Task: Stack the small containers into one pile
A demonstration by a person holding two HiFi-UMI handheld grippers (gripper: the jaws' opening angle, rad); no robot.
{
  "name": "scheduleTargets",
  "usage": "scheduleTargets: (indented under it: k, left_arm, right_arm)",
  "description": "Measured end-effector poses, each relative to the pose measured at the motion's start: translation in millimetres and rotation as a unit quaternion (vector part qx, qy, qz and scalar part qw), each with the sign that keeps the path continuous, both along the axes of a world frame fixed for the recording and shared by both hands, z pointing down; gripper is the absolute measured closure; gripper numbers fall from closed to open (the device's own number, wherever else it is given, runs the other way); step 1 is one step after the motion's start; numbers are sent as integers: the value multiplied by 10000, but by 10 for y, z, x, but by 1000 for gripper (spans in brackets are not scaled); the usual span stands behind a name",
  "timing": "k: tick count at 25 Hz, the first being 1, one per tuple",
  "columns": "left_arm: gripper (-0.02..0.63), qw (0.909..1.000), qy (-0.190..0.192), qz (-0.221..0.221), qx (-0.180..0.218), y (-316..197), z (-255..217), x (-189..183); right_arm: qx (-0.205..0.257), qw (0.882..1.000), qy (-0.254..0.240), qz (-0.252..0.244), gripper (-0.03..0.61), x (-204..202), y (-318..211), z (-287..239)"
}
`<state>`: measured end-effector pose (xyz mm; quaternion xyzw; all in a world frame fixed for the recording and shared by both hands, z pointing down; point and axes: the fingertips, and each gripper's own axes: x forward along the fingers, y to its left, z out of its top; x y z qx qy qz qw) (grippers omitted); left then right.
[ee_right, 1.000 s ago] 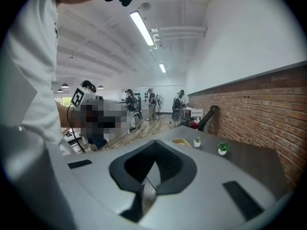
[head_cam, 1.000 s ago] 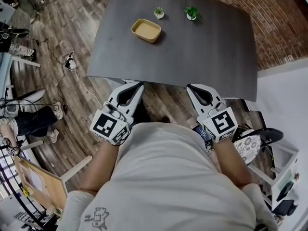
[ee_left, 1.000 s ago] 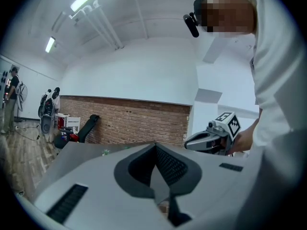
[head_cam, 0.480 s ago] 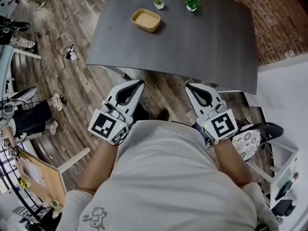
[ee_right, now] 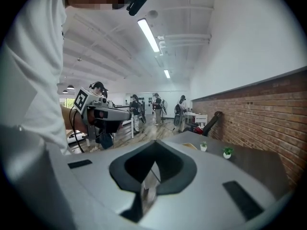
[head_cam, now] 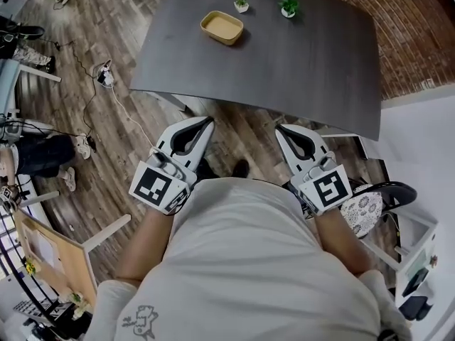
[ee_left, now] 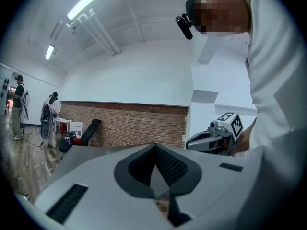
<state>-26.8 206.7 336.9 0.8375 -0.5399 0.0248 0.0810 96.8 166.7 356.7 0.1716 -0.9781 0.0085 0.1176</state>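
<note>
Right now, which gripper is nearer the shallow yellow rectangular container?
Left. The left gripper is off the dark table's near edge, almost in line with the container; the right gripper is farther right.

You are standing in an open lab workspace: other people (ee_right: 157, 108) are standing beyond your right claw (head_cam: 281, 128), strip lights (ee_right: 148, 35) are glowing above it, and cables (head_cam: 106, 92) are trailing left of your left claw (head_cam: 208, 121).

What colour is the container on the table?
The container is tan-yellow; the head view shows it best.
</note>
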Motion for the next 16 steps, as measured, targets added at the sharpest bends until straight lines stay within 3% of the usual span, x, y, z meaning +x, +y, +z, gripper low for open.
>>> scheduleTargets:
  k: [11,16]
  left_arm:
    - [603,9999,38,-140,29,105,-35,-111]
    - [603,9999,64,-82,-4,131,-54,-102]
  right_arm:
    - [-39,9999,128,-56,573,-104,18,-18]
    - [39,9997,-46,-236,573,-136,84,-17]
